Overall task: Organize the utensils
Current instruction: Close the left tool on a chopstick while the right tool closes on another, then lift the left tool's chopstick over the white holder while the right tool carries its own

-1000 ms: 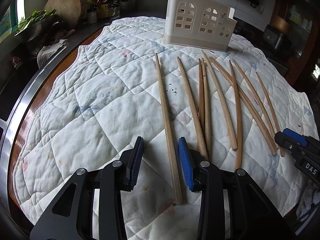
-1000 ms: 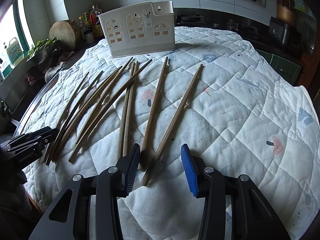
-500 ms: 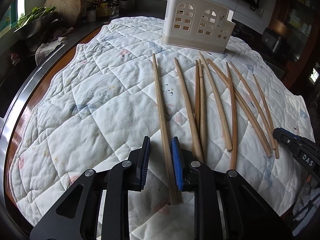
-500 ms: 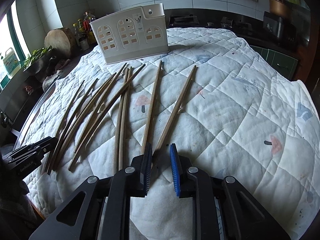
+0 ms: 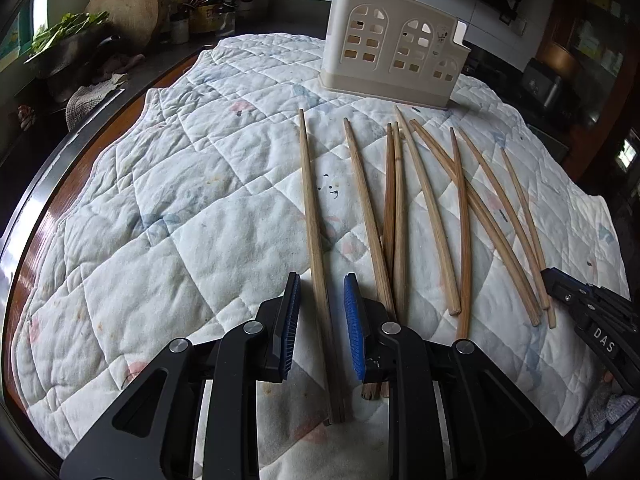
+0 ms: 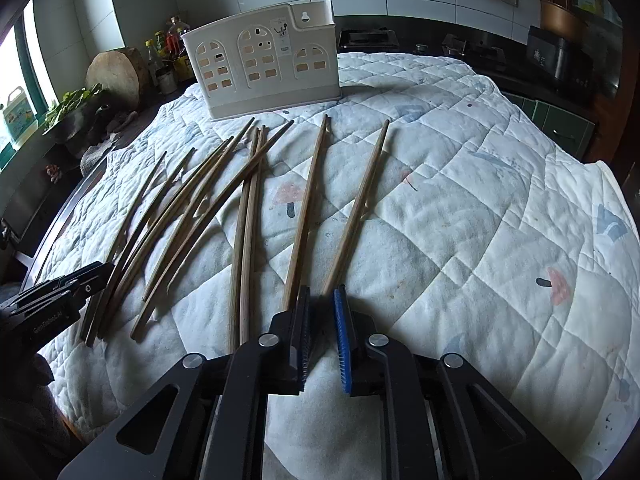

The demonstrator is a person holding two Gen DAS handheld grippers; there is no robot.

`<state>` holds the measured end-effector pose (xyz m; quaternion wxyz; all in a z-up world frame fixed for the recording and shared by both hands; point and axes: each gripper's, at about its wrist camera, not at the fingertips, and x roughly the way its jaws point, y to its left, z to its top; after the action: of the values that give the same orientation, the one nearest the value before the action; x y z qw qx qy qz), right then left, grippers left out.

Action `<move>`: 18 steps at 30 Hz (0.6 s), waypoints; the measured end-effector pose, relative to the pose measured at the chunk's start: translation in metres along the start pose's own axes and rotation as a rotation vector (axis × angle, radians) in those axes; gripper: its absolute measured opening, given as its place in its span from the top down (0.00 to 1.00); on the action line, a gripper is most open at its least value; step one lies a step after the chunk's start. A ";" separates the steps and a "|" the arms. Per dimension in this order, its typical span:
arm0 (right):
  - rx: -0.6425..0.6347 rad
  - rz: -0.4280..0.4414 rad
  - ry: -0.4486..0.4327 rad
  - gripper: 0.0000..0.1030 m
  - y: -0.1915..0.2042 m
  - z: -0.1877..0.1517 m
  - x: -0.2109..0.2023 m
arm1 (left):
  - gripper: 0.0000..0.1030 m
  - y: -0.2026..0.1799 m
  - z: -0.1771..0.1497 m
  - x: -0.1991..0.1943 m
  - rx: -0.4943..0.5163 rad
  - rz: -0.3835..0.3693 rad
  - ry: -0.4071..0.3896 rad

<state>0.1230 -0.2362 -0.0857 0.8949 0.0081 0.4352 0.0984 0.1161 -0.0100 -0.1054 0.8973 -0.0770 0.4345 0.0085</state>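
Left wrist view takes in the widest ground: a round surface (image 5: 44,196) under a white quilt (image 5: 180,220), a cream slotted holder (image 5: 384,52) upright at the far side, and loose chopsticks fanned between it and the near edge. None stands in the holder, so the sorting looks barely begun; the step in hand seems to be a pickup by both hands at once.

The left claw (image 5: 322,296) is spread and straddles the leftmost chopstick (image 5: 310,208) near its near end, with a gap at each pad. It next needs to close squarely and lift without rolling the stick.

Only this view shows that stick's butt end. It also shows the right claw from outside, at the right edge beside the rightmost sticks.

Right wrist view alone shows the right claw's jaws drawn nearly together. The rightmost chopstick (image 6: 356,208) runs into the gap. Whether the pads pinch it I cannot tell, as the gap is in shadow.
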 end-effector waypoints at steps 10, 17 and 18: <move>-0.038 -0.027 -0.107 0.93 -0.006 0.008 -0.035 | 0.94 0.010 0.004 -0.014 -0.011 -0.021 -0.025; -0.090 -0.017 -0.214 0.93 -0.007 0.043 -0.068 | 0.94 0.010 0.024 -0.052 0.009 -0.070 -0.137; -0.098 -0.012 -0.226 0.93 -0.007 0.049 -0.072 | 0.94 0.010 0.028 -0.056 0.015 -0.077 -0.150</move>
<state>0.1193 -0.2524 -0.0003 0.9381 -0.0274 0.3263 0.1125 0.1023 0.0068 -0.0461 0.9276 -0.0861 0.3627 -0.0236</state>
